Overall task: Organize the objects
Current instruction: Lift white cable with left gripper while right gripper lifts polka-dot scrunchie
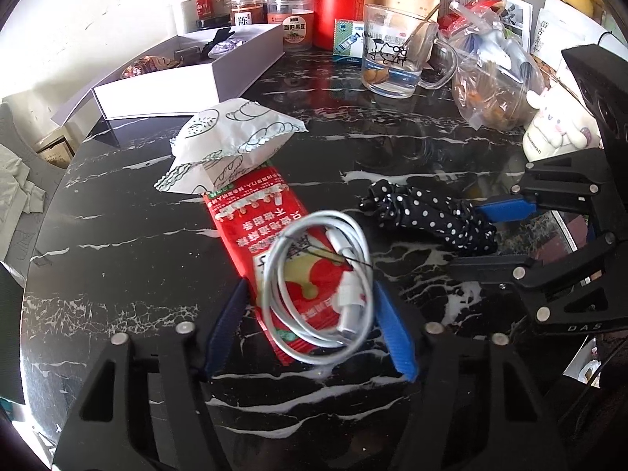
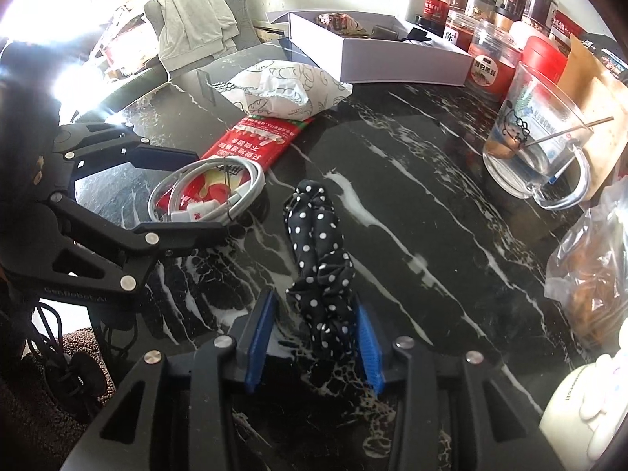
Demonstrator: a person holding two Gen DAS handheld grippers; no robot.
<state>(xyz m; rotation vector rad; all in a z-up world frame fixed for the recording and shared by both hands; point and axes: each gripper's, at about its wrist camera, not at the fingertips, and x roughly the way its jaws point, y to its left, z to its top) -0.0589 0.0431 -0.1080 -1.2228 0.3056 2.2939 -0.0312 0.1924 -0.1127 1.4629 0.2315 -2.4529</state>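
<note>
The coiled white cable (image 1: pixel 318 286) lies on a red packet (image 1: pixel 274 251) at lower centre, between the left gripper (image 1: pixel 310 329) jaws, narrowed but not pressing. The right gripper (image 2: pixel 314 337) straddles the dotted scrunchie (image 2: pixel 320 259), its length running away up-frame, jaws part-open.

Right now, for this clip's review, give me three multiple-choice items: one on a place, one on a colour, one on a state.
1. The coiled white cable lies on:
A. the red packet
B. the white box
C. the glass mug

2. The polka-dot scrunchie is:
A. red with white dots
B. black with white dots
C. plain blue

3. The white box is:
A. lidded
B. open, with things inside
C. upside down

Answers:
1 A: the red packet shows through the coil.
2 B: white dots on black fabric, between the right tool pads.
3 B: its inside and contents are visible.
</note>
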